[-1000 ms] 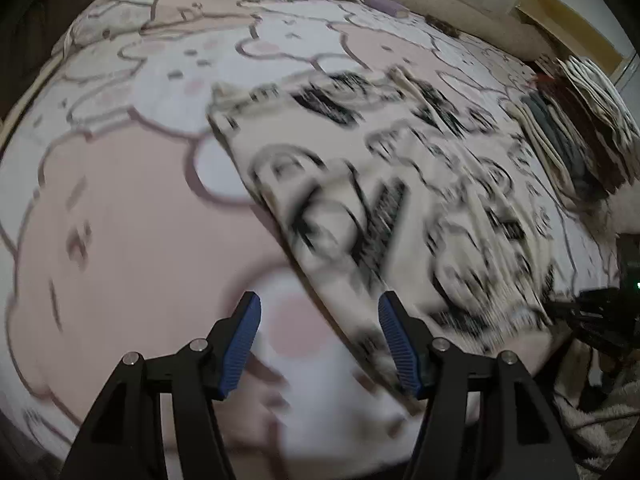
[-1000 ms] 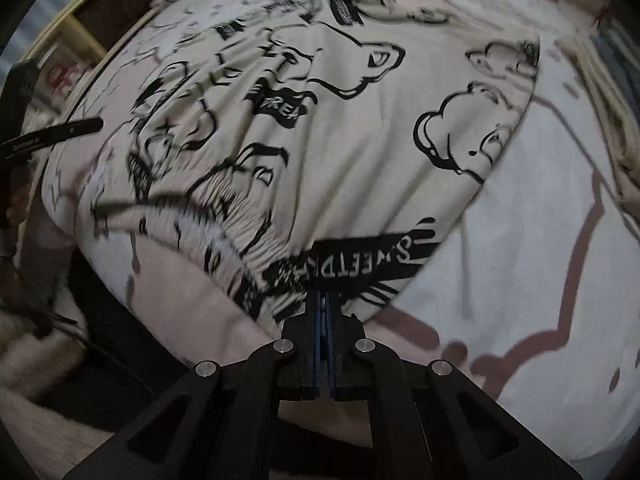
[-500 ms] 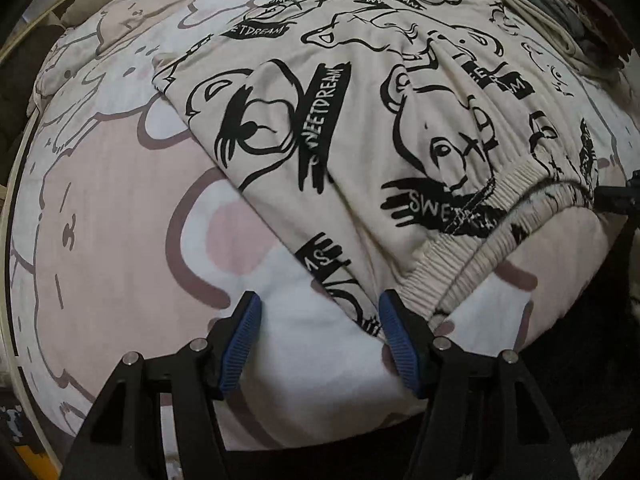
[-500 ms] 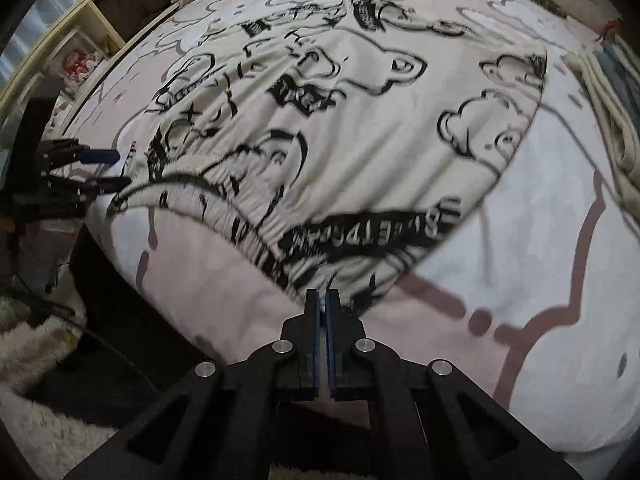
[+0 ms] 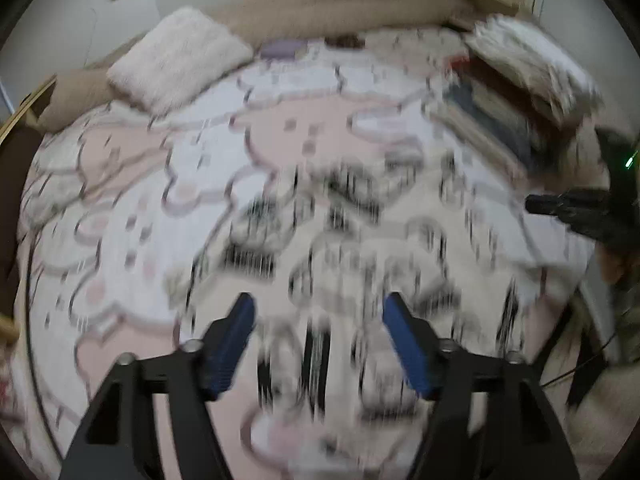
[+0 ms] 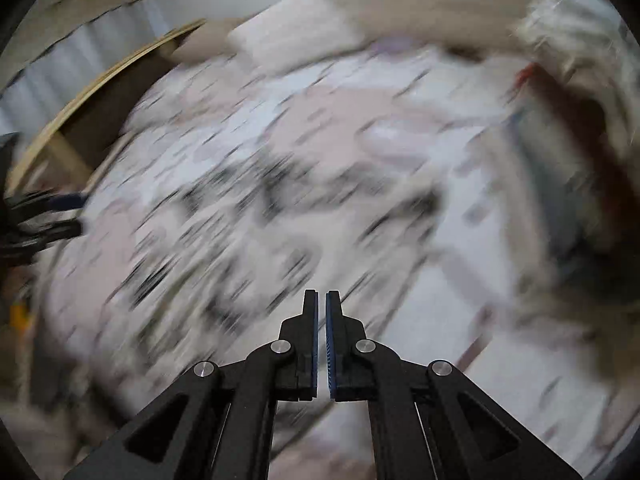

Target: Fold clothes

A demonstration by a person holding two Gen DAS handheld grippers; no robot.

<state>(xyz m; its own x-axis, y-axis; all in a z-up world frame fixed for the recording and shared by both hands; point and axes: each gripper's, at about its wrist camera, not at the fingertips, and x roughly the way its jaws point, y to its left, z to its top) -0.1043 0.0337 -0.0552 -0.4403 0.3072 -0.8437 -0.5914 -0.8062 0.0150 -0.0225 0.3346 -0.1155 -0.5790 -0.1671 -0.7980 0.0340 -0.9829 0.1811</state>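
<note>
The cream garment printed with black cartoon figures and lettering lies spread flat on the bed, across the middle and toward the near edge. Heavy motion blur smears its print into vertical streaks in the left wrist view and into diagonal ones in the right wrist view, so its folds and hems cannot be made out.

The left gripper sits at 6 o'clock in its own view, jaws wide apart with blue pads, nothing between them, hovering over the near part of the garment. The right gripper has its jaws drawn together with only a thin slit left; no cloth shows between them.

The left wrist view shows a fluffy white pillow at 11 o'clock near the head of the bed, a stack of folded clothes at 2 o'clock along the bed's edge, and the right gripper entering as a dark shape at 3 o'clock. The right wrist view shows instead a curved wooden bed frame at 10 o'clock, and the left gripper at 9 o'clock, its blue pads apart. The pillow there is a pale blur at 12 o'clock.
</note>
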